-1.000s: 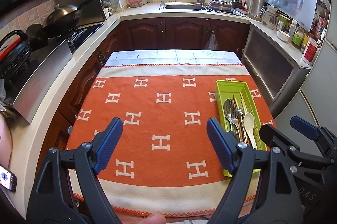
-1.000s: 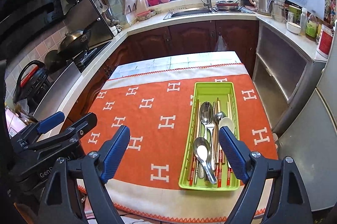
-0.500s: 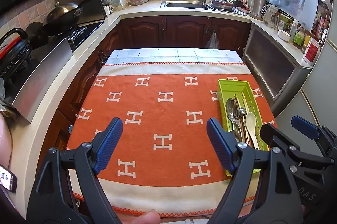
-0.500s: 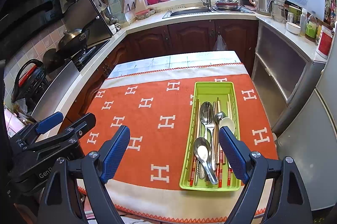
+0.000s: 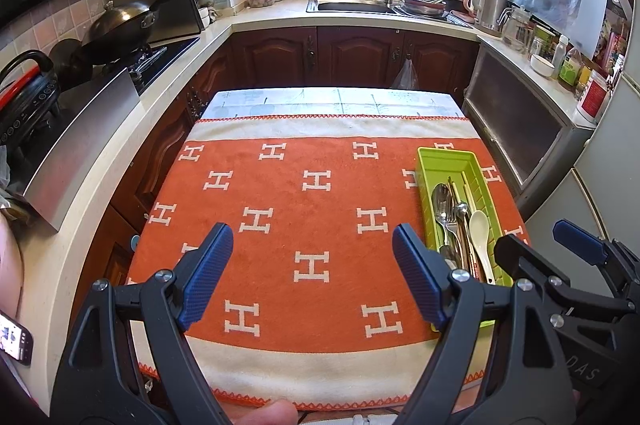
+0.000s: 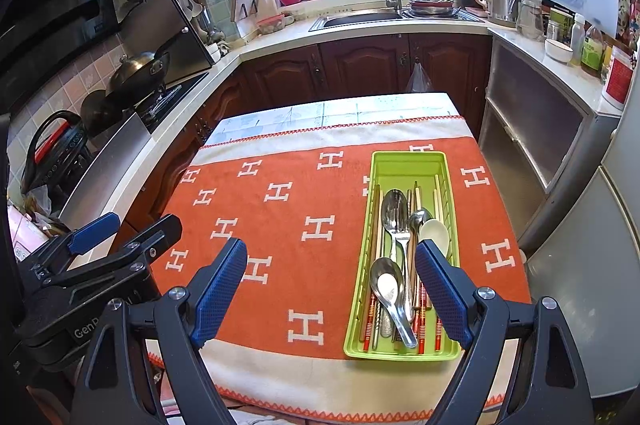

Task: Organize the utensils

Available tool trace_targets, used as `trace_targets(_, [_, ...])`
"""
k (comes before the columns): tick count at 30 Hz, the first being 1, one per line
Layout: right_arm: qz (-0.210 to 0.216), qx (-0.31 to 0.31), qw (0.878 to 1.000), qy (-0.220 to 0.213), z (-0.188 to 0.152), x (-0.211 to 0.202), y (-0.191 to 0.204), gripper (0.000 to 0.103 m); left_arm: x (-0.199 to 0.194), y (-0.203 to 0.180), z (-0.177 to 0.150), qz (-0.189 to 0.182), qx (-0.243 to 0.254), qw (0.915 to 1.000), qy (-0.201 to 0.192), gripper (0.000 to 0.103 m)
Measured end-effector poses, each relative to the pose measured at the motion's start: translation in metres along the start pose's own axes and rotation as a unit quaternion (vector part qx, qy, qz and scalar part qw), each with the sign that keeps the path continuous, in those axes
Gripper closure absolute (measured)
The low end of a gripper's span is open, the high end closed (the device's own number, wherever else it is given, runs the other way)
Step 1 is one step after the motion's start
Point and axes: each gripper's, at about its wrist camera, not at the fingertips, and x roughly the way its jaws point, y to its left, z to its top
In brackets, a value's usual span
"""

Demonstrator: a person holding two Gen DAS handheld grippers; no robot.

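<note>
Both tongs, left (image 5: 312,275) and right (image 6: 330,285), agape, empty; green tray (image 6: 404,161) holds spoons (image 6: 394,209), chopsticks (image 6: 439,191).

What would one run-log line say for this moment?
left gripper: open, empty | right gripper: open, empty | utensils: in green tray | phase: untouched

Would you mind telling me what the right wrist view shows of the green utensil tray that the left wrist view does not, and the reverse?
Only the right wrist view shows the whole green tray, including its near end, the metal spoon lying bowl-forward there, and the red-patterned chopstick ends. Only the left wrist view shows a phone at its lower left edge and a fingertip at the bottom. Both show the orange blanket, the white spoon, and both the left gripper and the right gripper, open and empty.
</note>
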Motion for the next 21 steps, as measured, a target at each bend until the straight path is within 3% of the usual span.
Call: trace_targets(21, [-0.001, 0.0, 1.0, 0.004, -0.0001, -0.0005, 0.0023, 0.016, 0.0073, 0.0056, -0.0018, 0.0, -0.002, 0.9999, 0.01, 0.023])
